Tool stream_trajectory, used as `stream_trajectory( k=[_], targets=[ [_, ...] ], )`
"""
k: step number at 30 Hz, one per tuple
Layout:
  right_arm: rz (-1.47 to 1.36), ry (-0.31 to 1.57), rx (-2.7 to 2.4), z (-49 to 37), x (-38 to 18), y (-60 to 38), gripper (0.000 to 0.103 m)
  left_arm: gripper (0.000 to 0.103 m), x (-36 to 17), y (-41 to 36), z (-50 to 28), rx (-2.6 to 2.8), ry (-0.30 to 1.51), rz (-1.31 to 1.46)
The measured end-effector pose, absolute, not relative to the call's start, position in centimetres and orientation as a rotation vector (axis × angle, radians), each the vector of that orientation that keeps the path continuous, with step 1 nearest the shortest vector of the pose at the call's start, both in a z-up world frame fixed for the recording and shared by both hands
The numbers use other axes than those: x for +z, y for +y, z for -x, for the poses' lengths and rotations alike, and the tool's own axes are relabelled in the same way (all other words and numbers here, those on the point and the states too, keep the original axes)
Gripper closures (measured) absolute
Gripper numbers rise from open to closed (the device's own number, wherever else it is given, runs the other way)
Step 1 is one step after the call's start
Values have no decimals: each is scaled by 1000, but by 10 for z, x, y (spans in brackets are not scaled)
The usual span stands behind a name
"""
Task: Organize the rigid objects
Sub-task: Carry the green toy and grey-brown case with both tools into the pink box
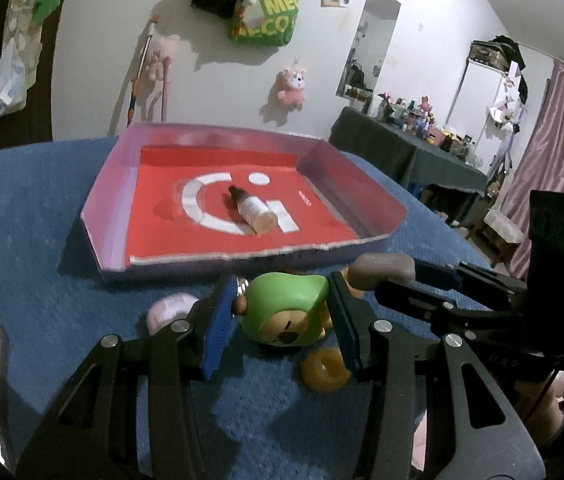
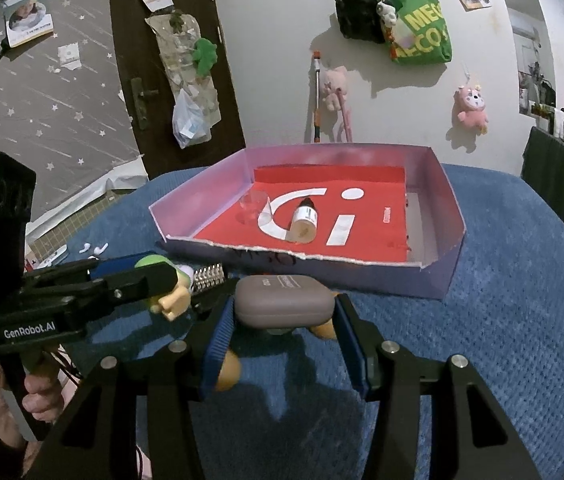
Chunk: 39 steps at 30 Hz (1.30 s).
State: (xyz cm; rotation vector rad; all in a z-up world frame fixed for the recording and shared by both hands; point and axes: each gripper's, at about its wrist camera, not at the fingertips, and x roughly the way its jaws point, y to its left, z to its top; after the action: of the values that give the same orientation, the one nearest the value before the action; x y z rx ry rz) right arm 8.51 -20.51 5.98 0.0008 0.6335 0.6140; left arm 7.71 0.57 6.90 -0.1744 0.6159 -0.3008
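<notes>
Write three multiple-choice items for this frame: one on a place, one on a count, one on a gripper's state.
1. Where does the small dropper bottle lie?
A. in the red-floored box
B. on the blue cloth
C. in a gripper

2. How many items lie in the box?
A. three
B. one
C. none

3. The left gripper is:
A. empty
B. shut on the bottle
C. shut on the green-hooded toy figure

Key: A, it rests on the red floor; B, only the bottle shows inside; C, the blue pads press both sides of the figure.
</notes>
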Motion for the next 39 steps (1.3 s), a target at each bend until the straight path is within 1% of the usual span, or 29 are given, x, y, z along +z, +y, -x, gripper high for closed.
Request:
stream_trajectory(
  k=[9, 16, 23, 39],
  targets=[
    [0, 632, 623, -105, 72, -204, 50, 59, 89, 7, -104, -291, 584, 154],
    [8, 649, 622, -131, 81, -197, 50, 59, 89, 7, -128, -275, 604, 143],
    [32, 707, 616, -160, 78, -189, 50, 59, 78, 16, -154, -247, 671, 169],
    [91, 833, 643, -203, 50, -146, 50, 59, 45, 26, -207, -185, 830, 176]
  ],
)
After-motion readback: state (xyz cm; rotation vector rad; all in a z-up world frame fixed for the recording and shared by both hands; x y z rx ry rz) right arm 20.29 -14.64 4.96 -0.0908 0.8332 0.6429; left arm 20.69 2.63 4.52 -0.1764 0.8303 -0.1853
